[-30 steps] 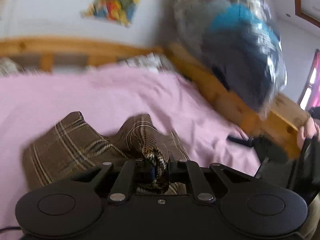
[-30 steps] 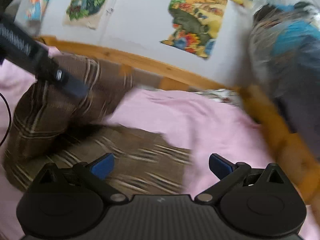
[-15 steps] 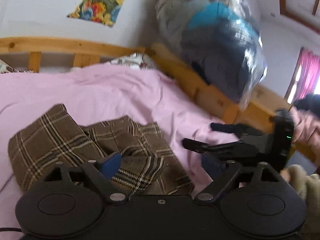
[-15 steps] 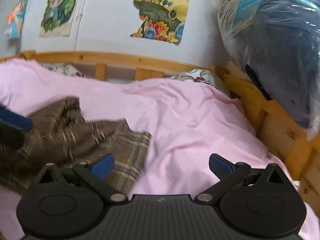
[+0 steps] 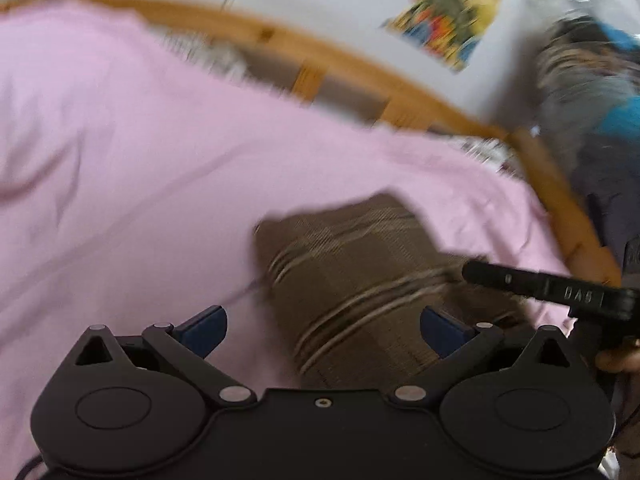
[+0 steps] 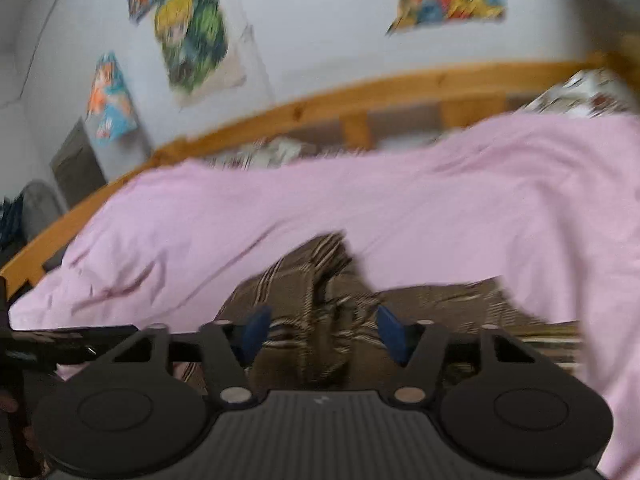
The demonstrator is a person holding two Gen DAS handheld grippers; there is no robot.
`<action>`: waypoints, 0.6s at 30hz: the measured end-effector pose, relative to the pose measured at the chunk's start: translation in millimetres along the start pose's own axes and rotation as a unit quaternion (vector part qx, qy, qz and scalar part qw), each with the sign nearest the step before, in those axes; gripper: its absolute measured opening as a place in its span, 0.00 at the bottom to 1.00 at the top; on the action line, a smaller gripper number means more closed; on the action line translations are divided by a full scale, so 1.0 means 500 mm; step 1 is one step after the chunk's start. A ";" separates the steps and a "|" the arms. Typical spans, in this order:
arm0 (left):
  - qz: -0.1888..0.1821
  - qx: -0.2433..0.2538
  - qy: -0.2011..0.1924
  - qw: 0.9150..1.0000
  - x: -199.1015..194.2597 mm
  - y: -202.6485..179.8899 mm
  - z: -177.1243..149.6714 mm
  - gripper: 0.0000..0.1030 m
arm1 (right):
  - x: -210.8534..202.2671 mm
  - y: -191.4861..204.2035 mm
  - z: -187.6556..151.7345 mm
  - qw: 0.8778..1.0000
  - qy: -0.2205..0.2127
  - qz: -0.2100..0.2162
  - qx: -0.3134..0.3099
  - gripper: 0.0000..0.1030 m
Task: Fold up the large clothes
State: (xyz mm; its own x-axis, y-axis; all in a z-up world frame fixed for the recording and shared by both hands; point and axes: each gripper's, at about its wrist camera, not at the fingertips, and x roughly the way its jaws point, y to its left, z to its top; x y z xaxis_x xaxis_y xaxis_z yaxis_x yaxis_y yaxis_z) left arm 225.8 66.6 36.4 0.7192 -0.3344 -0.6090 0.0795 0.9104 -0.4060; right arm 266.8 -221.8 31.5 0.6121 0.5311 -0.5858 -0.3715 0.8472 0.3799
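Now brown plaid garment point(image 5: 360, 280) on pink bedsheet point(image 5: 120, 160), left gripper point(image 5: 322, 330) wide, right gripper point(image 6: 320, 330) closing over it

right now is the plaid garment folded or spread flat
Folded, loosely: the garment lies as a compact bunched bundle on the pink sheet, with layers overlapping in the right wrist view.

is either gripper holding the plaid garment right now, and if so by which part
Neither holds it. The left gripper has just opened wide over the plaid garment. The right gripper has been closing around a bunched fold, pads not yet pressing.
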 end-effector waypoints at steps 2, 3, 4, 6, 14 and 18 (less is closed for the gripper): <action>-0.011 -0.035 0.023 0.999 0.027 0.034 -0.011 0.99 | 0.041 0.004 -0.001 0.999 0.030 0.008 0.013 0.49; -0.017 -0.054 0.035 0.998 0.041 0.047 -0.015 0.99 | 0.056 0.003 -0.005 0.999 0.039 0.012 0.021 0.37; -0.027 -0.069 0.041 0.996 0.049 0.060 -0.018 0.99 | 0.064 0.004 -0.009 0.999 0.043 0.016 0.026 0.30; -0.046 -0.083 0.050 0.994 0.064 0.067 -0.020 0.99 | 0.067 0.005 -0.017 0.999 0.039 0.014 0.030 0.06; -0.093 0.012 0.060 0.994 0.103 -0.049 -0.002 0.99 | -0.076 -0.011 -0.030 0.997 -0.056 -0.036 0.026 0.03; -0.092 0.068 0.088 0.990 0.128 -0.109 -0.022 0.99 | -0.136 -0.051 -0.090 0.993 -0.064 -0.089 0.036 0.01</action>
State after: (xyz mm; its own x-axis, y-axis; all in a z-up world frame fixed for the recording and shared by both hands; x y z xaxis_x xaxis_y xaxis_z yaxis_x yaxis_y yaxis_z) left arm 260.1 -7.1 12.0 0.5534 -0.5233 -0.6480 0.2979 0.8509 -0.4328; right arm 203.3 -278.7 29.3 0.7495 0.3624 -0.5540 -0.2012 0.9220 0.3309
